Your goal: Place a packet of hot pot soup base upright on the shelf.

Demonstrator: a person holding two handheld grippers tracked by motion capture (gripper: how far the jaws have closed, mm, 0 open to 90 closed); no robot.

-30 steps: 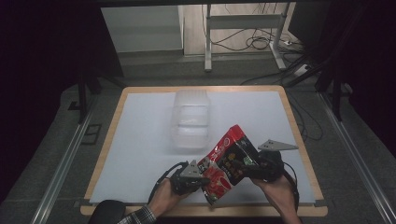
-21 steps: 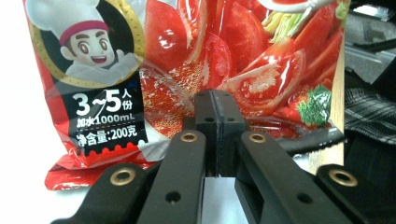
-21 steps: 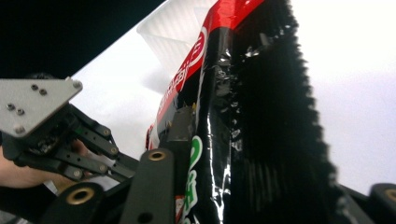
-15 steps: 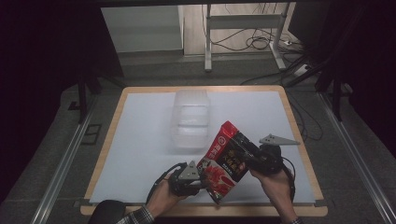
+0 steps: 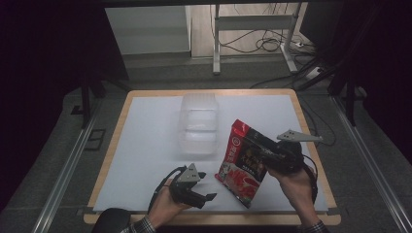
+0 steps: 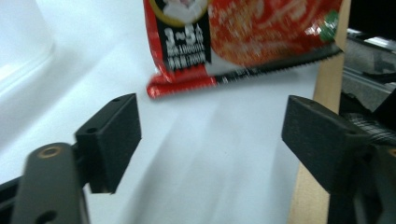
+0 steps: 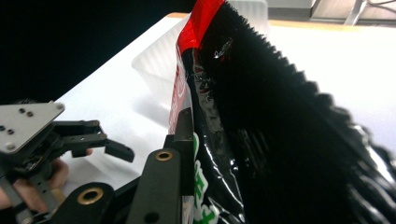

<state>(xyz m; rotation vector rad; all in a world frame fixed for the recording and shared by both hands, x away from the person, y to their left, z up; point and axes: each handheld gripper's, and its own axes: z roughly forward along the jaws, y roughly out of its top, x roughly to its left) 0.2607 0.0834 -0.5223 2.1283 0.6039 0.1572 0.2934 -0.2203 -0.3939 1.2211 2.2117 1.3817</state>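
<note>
Red snack pouch hangs tilted above the near right part of the desk, lifted clear of the white surface, with its top corner pointing toward the far side and its lower end toward the near edge. The right gripper is clamped on the pouch's right edge; in the right gripper view the jaws pinch flat film just beside the serrated seal. The left gripper sits low at the near left, its jaws having just been opening and now standing apart with nothing between them; in the left gripper view the pouch's bottom edge floats just beyond the pads.

Judging by how it hangs without sagging much, the pouch is probably light, with thin, glossy, crinkly film that could slip under a loose pinch and crease under a hard one. The flat sealed borders look like the safest places to hold, since the puffed middle would give way and might crush what is inside.

It looks bright red on the front with a black panel, white lettering, a picture of food and a small round emblem; the back is shiny black with zigzag-cut ends. A clear plastic container stands on the desk farther off, to the left of the pouch and apart from it
</note>
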